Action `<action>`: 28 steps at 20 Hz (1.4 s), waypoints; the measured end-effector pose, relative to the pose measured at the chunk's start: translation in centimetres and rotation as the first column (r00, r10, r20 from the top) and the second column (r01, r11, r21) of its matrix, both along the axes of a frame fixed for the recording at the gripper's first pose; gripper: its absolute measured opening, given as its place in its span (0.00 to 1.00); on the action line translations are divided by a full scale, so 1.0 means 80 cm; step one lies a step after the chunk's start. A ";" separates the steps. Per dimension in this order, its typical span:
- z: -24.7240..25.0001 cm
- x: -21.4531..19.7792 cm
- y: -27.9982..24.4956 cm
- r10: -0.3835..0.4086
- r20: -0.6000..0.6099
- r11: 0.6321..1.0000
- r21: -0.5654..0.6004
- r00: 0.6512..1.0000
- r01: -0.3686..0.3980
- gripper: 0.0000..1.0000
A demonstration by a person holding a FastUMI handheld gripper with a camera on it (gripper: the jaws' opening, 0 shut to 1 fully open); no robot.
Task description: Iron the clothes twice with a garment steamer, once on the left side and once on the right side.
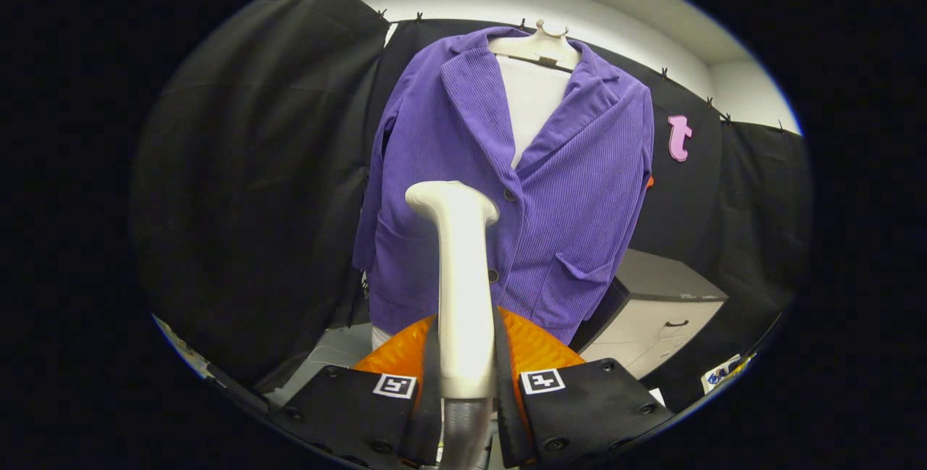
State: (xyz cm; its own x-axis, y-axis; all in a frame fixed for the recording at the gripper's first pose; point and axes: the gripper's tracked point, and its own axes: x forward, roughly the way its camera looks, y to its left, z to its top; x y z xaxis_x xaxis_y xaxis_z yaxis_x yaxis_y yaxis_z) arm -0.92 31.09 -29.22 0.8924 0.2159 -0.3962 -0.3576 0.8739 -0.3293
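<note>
Garment steamer [460,274]: cream-white handle held between the two fingers of the gripper [467,376], long axis upright, running from 6 o'clock toward 12. Its rounded head sits at the upper end and bends slightly toward 11 o'clock, facing the clothes ahead. A grey hose [463,434] leaves the lower end of the handle and drops between the finger bases. Both fingers press against the handle's sides; the gripper is clamped on the steamer. No brand or lettering can be read on the steamer body.

Each finger carries a small square black-and-white marker tag [542,381] on its upper face; these are coded patterns, not readable text.

Just beyond the steamer head, at 12 o'clock from it, hangs the purple jacket [558,195]: ribbed cloth, wide lapels, dark buttons down the front, a patch pocket at about 4 o'clock from the steamer head. The head overlaps the jacket's front near the button line; whether it touches the cloth cannot be told. The jacket sits on a pale mannequin torso [532,93], whose neck stub shows at 12 o'clock above the collar.

At 4 o'clock from the jacket stands a light-coloured cabinet [670,311] with a dark drawer handle. No label on it is legible.
</note>
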 end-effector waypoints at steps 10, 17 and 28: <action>-0.058 -0.018 -0.022 -0.011 -0.070 0.999 -0.039 0.997 0.008 0.39; -0.092 -0.032 -0.033 -0.010 -0.119 0.999 -0.054 0.993 0.003 0.39; -0.149 -0.052 -0.067 -0.030 -0.213 0.998 -0.063 0.977 0.017 0.39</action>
State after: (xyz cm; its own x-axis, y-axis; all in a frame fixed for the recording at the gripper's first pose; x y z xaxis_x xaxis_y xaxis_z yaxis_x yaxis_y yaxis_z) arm -5.12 25.70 -41.18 0.7902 0.1655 -0.5901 -0.4049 0.8638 -0.2999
